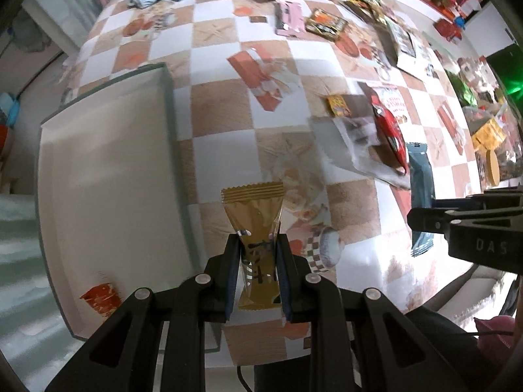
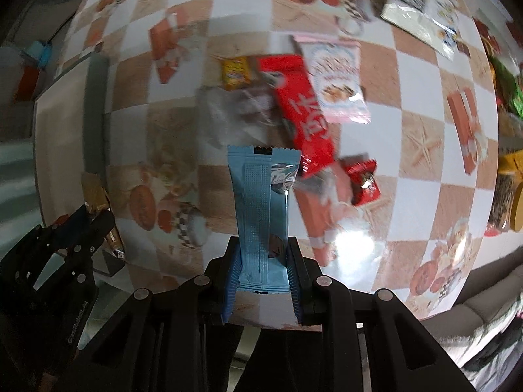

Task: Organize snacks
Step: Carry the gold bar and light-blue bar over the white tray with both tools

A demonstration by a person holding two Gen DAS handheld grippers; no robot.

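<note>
Left gripper (image 1: 258,261): fingers were clenched on a gold packet (image 1: 256,228), gripped low on its body, with the crimped top standing free above the tips.
Right gripper (image 2: 263,271): fingers were clenched on a blue packet (image 2: 261,209), also held near its lower end, the long upper part unsupported.
Tray (image 1: 108,179): a pale, shallow tray sat to the left of the gold packet; one orange packet (image 1: 99,297) already lay at its near end.
Position of held snacks: both packets hung above the checked tablecloth (image 1: 228,49), the gold one just beside the tray's right rim, the blue one farther right, near the loose pile.
Loose pile: a red packet (image 2: 304,111), a pink-edged biscuit bag (image 2: 336,78), a small yellow packet (image 2: 235,72) and a small red wrapper (image 2: 364,176) lay in a heap on the far right; many more snacks were scattered along the far edge.
Risk, slipping: the foil wrappers looked slick and were pinched by narrow pads, so a quick swing could probably let either one slide out.
Risk, crushing: a hard squeeze might break whatever was inside the thin wrappers.
Risk, missed drop: released too soon, the gold packet could land on the rim and fall outside the tray.
Risk, collision: both grippers were close together and seemed headed for the same tray, so they might knock each other.
Risk, blur: the views were smeared, so exact heights could not be told.
</note>
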